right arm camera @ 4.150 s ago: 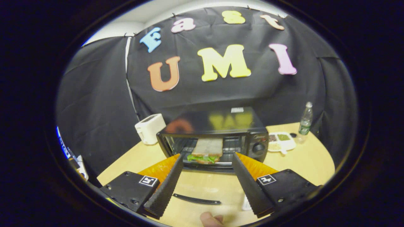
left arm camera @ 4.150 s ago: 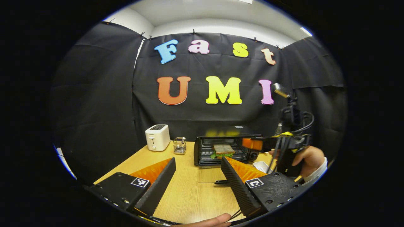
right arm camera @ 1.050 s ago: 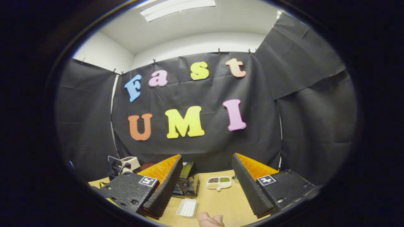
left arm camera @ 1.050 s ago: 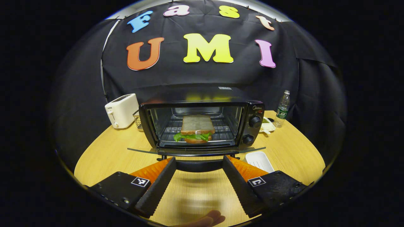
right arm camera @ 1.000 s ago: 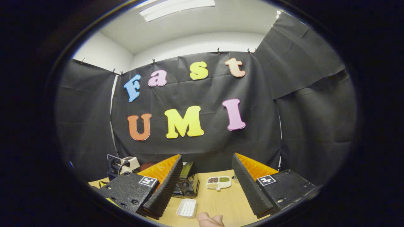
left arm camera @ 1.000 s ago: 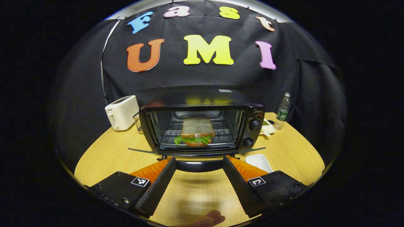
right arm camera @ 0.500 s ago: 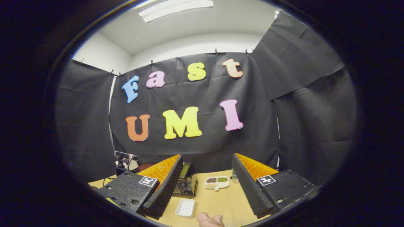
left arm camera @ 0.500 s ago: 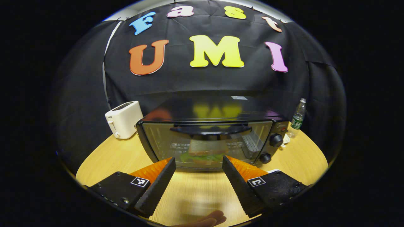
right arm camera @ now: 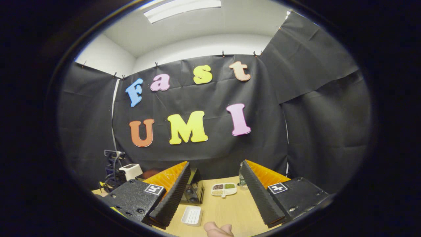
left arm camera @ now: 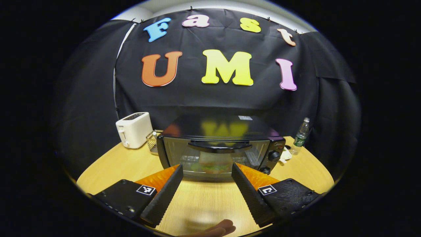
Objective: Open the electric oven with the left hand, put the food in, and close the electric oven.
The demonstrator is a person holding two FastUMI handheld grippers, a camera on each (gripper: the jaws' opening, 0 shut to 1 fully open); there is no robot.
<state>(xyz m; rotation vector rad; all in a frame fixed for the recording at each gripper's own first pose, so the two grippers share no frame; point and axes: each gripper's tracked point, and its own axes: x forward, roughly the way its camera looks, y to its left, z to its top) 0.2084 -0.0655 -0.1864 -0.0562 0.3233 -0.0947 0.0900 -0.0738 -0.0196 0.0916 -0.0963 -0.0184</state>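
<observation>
The black electric oven stands on the wooden table with its glass door up against the front and the door handle across the top. Through the glass a sandwich with green lettuce shows dimly on the rack. My left gripper is open just in front of the door, holding nothing. In the right gripper view the right gripper is open and raised, well back from the oven, whose right end with its knobs peeks between the fingers.
A white toaster and a small wire basket stand left of the oven. A water bottle and a divided dish sit to its right. A small white tray lies on the table nearer me.
The oven door has swung up from lying flat to shut over the sandwich. My left gripper has drawn back a little from the oven. The right gripper stays raised and away.
</observation>
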